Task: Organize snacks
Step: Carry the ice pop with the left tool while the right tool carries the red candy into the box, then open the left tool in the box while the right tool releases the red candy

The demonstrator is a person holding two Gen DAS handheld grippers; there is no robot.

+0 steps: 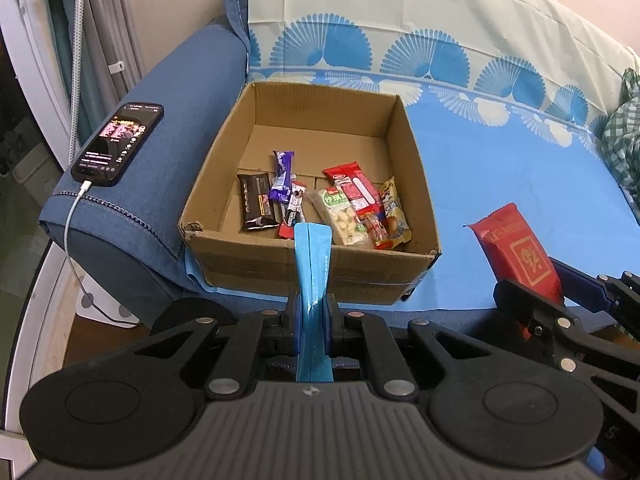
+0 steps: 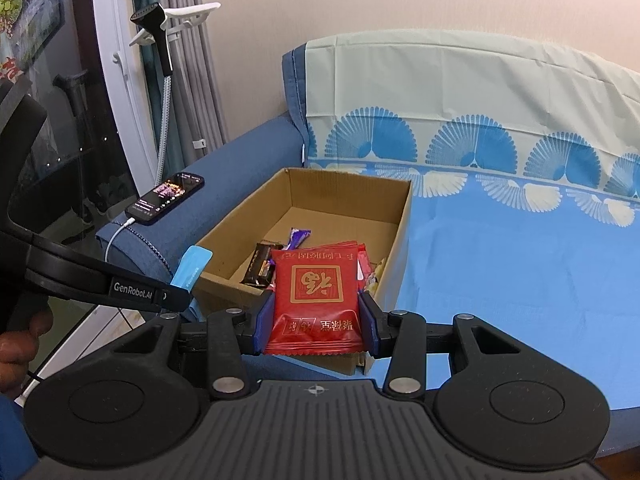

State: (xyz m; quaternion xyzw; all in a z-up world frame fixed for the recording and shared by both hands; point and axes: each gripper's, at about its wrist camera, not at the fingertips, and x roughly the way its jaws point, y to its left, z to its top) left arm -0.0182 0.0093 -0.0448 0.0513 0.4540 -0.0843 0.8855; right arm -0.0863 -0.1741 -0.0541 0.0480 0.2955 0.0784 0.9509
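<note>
Meanwhile the left gripper was clamped tight on a thin blue packet, which stood upright just before the near wall of the box. The right gripper pinched a red packet by its two side edges, its printed face toward the camera, also at the box's near edge. The cardboard box sat open on a blue cloth spread over a sofa, close against the armrest. Inside, along the near wall, lay a dark bar, a purple bar, a red stick pack, a clear bag of pale bits and more wrappers. A phone with its cable plugged in rested on the armrest, screen lit
</note>
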